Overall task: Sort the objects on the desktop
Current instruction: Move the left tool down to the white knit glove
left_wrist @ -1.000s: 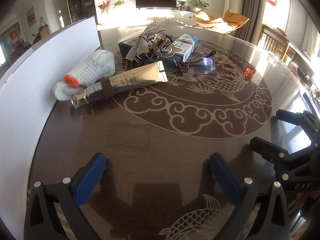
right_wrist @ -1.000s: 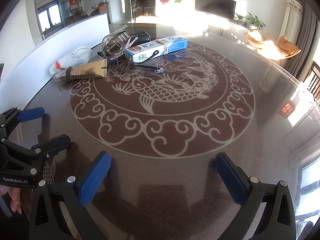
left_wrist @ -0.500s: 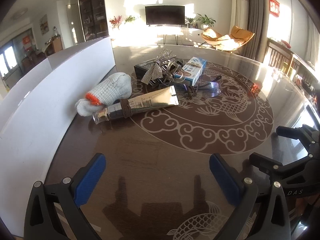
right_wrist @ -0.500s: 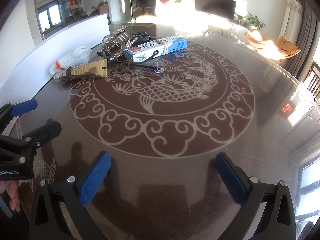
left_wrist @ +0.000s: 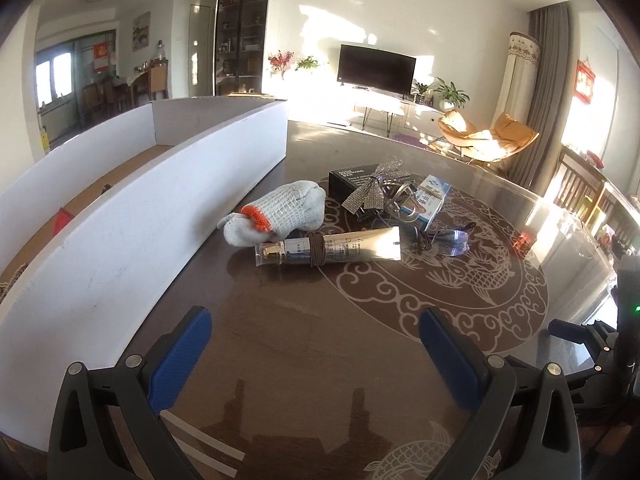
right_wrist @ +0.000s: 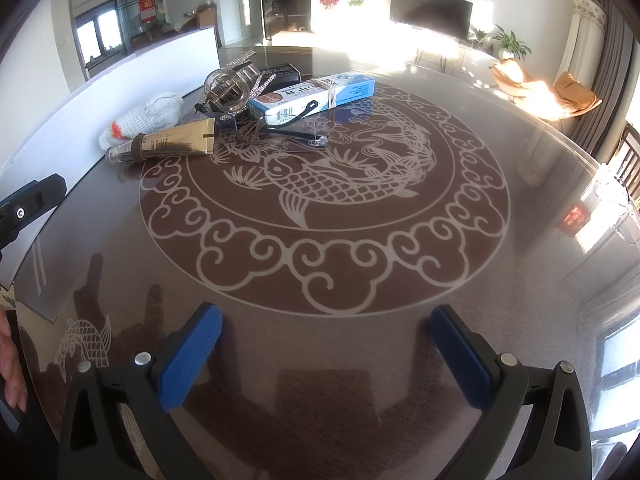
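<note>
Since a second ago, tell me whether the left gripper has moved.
Yes. In the right wrist view the left gripper has pulled back toward the left edge, away from the fish medallion on the table, and only one tip now shows.

Left claw (left_wrist: 314, 354), right claw (right_wrist: 326, 354): black plastic arms, textured blue pads (right_wrist: 188, 360), silver screws.

I see a sunlit living room: a dark television (left_wrist: 376, 70) against the white far wall, orange armchairs (left_wrist: 486, 138) by grey curtains (left_wrist: 536, 80), tall dark shelving (left_wrist: 242, 28), and potted plants (left_wrist: 450, 92).
</note>
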`<state>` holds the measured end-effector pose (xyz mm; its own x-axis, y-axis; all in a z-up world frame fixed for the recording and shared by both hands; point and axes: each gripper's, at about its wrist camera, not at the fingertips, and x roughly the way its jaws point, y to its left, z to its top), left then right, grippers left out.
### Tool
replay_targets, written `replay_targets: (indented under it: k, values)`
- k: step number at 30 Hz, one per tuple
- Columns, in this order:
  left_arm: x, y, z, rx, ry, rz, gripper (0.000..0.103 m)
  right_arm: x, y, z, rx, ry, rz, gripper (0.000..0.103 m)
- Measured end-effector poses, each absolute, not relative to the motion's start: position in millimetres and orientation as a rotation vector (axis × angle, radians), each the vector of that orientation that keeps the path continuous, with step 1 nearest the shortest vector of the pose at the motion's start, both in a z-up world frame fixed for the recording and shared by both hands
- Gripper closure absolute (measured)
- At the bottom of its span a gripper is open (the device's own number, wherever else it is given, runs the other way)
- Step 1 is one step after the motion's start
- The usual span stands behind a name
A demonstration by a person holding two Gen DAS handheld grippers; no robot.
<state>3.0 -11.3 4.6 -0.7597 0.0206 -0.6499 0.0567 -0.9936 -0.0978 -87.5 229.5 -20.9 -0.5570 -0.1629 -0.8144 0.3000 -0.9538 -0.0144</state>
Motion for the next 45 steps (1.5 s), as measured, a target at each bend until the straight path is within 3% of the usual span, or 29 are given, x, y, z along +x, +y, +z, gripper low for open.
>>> replay_targets:
  k: [9, 14, 25, 34, 45]
  values:
    - [-15.1, 2.3, 19.7, 1.025, 0.056, -2.995, 0.0, -87.4, 229.5, -20.9, 1.312, 0.22, -2.552, 0.0]
    - [-80.5, -19.1, 28.4, 1.057, 0.153, -2.933, 0.0, -87.4, 229.5, -20.9, 1.311, 0.22, -2.552, 0.0]
    - [-160.6, -41.4, -41.8, 1.408, 0.255, -2.733, 0.0, -87.6, 229.5, -21.0, 1.311, 0.22, -2.552, 0.0]
    - [-148.2, 3.4, -46.9, 1.53, -0.039, -2.83, 0.0, -87.3, 229.4, -20.9, 1.312, 0.22, -2.552, 0.0]
    - [-75.3, 38.7, -42.8, 1.588, -0.123, -2.96, 0.0, -87.3, 229.4, -20.9, 1.312, 0.22, -2.552, 0.0]
